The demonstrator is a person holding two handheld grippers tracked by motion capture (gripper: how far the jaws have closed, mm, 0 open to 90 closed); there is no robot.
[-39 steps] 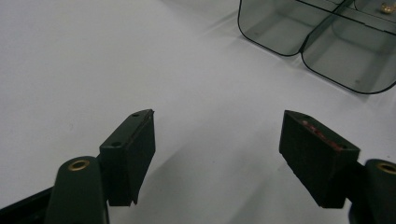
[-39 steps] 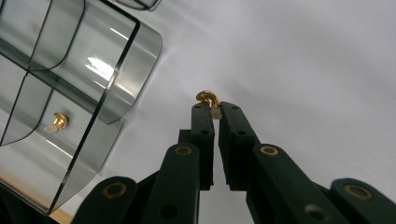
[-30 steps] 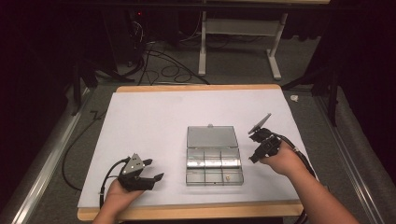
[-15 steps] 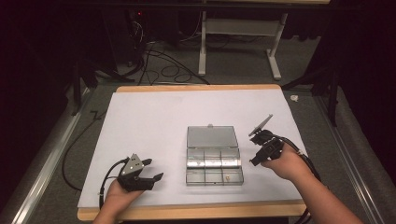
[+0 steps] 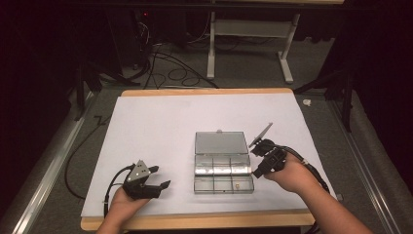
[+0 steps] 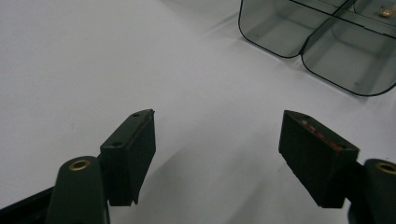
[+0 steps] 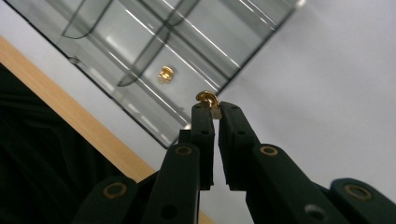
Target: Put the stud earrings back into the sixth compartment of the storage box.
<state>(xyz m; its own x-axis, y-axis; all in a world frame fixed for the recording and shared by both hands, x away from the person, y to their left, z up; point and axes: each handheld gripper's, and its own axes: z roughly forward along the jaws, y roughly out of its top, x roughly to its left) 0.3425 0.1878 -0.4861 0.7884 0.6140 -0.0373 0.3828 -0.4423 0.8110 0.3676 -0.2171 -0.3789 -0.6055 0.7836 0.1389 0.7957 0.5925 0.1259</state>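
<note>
Right gripper view is showing the right gripper [image 7: 212, 108] pinching a small gold-coloured metal fitting [image 7: 208, 99] by only its tips, just outside the right edge of the clear plastic compartment box [image 7: 154, 56], so I judge the fitting could be slipping free and rolling off across the white bench [image 7: 327, 93] if the grip is loosening or the hand is tilting. One compartment near the box's front right corner is holding a second gold fitting [image 7: 165, 73], the other compartments are looking empty, and the left gripper [image 6: 217, 154] is resting wide open with nothing in it, well to the left of the box.
</note>
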